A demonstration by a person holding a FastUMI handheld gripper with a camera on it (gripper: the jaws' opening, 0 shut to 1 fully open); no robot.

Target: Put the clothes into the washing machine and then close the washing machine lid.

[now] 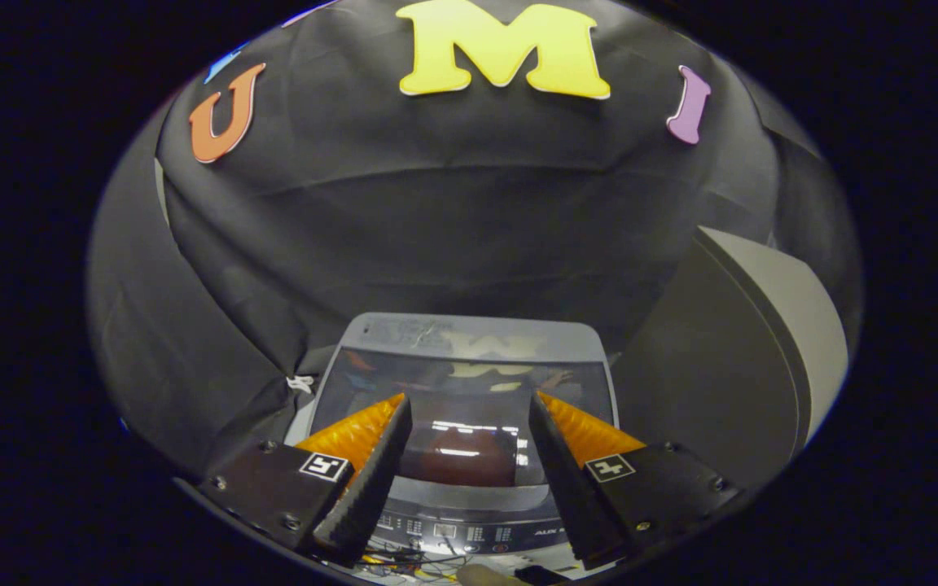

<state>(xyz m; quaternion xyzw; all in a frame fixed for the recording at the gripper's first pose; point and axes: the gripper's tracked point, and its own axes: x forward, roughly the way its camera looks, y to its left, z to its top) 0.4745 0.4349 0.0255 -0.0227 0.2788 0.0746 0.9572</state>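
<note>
Washing machine (469, 407) sits right under your gripper (469, 423), with its lid (469, 366) lying flat and shut, running toward 12 o'clock. Your gripper is open wide and holds nothing. You cannot see any clothes from here. I think clothes will be soft, light and floppy, so pinch a thick fold. That lid looks hard and smooth; lift it at the near edge, toward 6 o'clock.

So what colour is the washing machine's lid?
Grey around the edge, with a dark shiny window in the lid, seen in the gripper view. The open gripper is empty.
</note>
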